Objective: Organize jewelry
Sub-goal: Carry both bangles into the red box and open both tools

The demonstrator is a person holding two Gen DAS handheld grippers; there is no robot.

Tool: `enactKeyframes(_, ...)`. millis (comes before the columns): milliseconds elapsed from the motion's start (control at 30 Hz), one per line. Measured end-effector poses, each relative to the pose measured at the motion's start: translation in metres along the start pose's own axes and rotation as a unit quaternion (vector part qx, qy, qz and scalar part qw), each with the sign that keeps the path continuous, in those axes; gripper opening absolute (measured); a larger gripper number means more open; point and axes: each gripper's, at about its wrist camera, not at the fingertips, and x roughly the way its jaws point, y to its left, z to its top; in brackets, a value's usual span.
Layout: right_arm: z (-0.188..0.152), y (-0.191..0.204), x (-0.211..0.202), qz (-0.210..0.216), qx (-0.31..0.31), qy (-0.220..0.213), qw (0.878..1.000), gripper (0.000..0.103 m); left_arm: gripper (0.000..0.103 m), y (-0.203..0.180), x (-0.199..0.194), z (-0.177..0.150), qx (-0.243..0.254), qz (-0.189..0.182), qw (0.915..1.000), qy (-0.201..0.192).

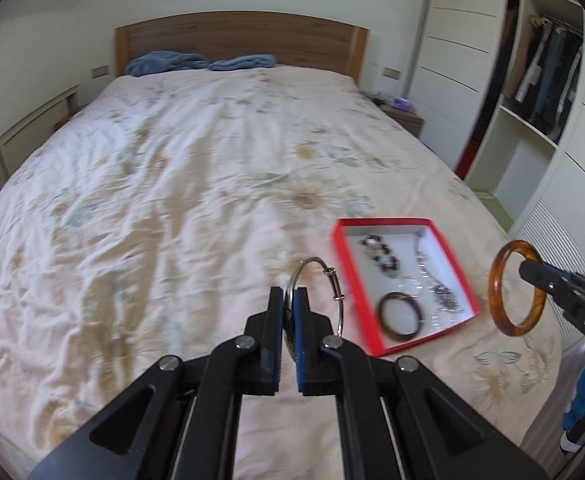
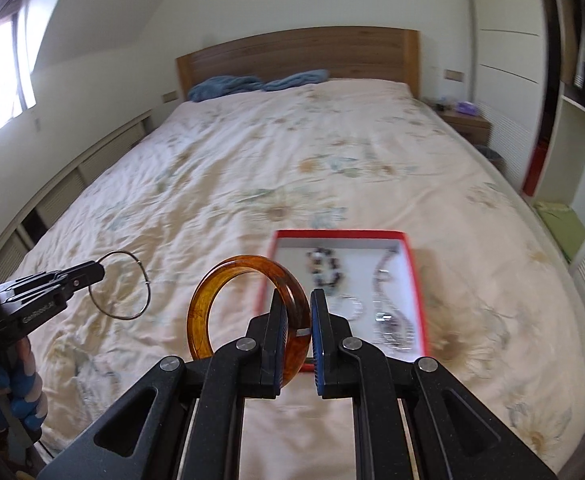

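Observation:
My left gripper (image 1: 289, 296) is shut on a thin silver wire bangle (image 1: 334, 276), held above the floral bedspread just left of the red box (image 1: 380, 222). My right gripper (image 2: 298, 300) is shut on a thick amber bangle (image 2: 200, 304), held up over the box's near left corner. The shallow, white-lined red box (image 2: 340, 234) lies on the bed. In it are a dark beaded bracelet (image 2: 326, 268), a silver necklace (image 2: 388, 312) and a dark brown bangle (image 1: 400, 316). Each view shows the other gripper at its edge: the right one (image 1: 532, 270) and the left one (image 2: 96, 270).
The box sits near the right side of a wide bed (image 1: 172, 200) with a wooden headboard (image 1: 240, 40) and blue folded cloths (image 1: 164, 62) at the far end. A nightstand (image 2: 466, 122) and a white wardrobe with open shelves (image 1: 532, 100) stand to the right.

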Motion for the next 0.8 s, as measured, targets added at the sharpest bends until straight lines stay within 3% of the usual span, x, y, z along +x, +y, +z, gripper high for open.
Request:
enactKeyframes(400, 0.014, -0.082, 0.060, -0.026, 0.039, 0.029, 0.998, 0.012, 0.004, -0.098, 0.090, 0.020, 0.053, -0.062, 0.9953, 0.053)
enactKeyframes(800, 0.041, -0.108, 0.161, -0.003, 0.041, 0.058, 0.997, 0.012, 0.004, -0.137, 0.185, 0.010, 0.073, -0.094, 0.9857, 0.120)
